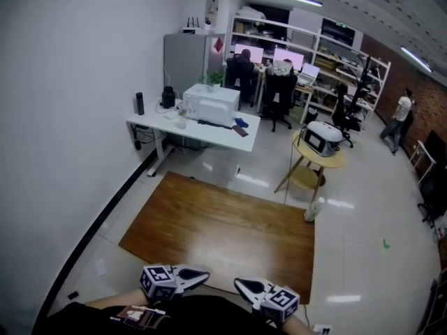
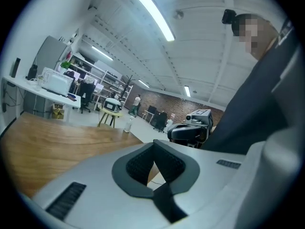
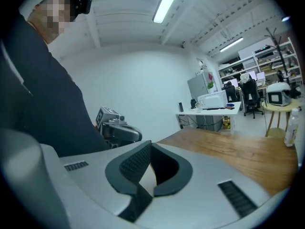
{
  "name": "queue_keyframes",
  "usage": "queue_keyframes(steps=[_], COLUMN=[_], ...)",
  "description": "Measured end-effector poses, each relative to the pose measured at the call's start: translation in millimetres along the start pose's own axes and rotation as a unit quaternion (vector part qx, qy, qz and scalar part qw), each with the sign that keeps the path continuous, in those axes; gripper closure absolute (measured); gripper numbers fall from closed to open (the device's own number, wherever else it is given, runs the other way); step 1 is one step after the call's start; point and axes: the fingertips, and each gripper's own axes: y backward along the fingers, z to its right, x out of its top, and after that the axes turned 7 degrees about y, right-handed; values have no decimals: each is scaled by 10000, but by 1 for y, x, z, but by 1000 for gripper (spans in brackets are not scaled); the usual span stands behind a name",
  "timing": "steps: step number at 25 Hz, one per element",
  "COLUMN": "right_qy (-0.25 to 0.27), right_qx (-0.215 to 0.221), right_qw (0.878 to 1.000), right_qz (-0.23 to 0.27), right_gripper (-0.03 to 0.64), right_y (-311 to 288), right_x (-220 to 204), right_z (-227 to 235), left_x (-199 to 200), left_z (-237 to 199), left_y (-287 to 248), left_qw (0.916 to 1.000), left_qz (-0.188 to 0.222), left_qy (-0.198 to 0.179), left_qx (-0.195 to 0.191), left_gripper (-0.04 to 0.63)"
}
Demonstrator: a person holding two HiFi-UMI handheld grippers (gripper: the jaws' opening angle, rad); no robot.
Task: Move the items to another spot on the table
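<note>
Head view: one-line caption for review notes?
Left gripper and right gripper, both shut, point at each other near the person's body, at the near edge of the wooden table.

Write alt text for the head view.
The left gripper and right gripper, both shut and empty, point toward each other at the bottom, by a wooden table's near edge. Beyond stands a white desk in an open office.

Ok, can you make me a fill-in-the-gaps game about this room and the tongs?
1. The left tongs and right tongs are both ___, with nothing in them.
2. The bottle stands on the ___.
3. The round table is coloured ___.
Missing words: shut, floor, yellow.
</note>
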Motion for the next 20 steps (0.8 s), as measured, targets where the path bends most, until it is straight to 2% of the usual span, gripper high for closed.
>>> queue_keyframes(steps=[2,5,10,13,20], right_qy=[-123,-334,-85,-151,-272], right_qx=[65,15,-236,-443,-493], right_qw=[9998,9988,9979,9971,9973], right_qz=[132,352,604,603,478], right_gripper=[634,634,634,634,635], right_y=[16,33,39,21,-10], right_x=[-2,-3,7,17,23], right_z=[-9,-7,3,-2,-20], left_x=[-7,7,39,36,22], left_z=[14,24,28,19,14], left_y=[-8,-10,-3,9,30], left_qw=[9999,9998,9992,9992,9989], left_qz=[-111,-23,340,179,40], left_qy=[-42,-176,-132,-254,-69], left_qx=[-13,47,-151,-256,-463], left_gripper=[604,604,604,604,604])
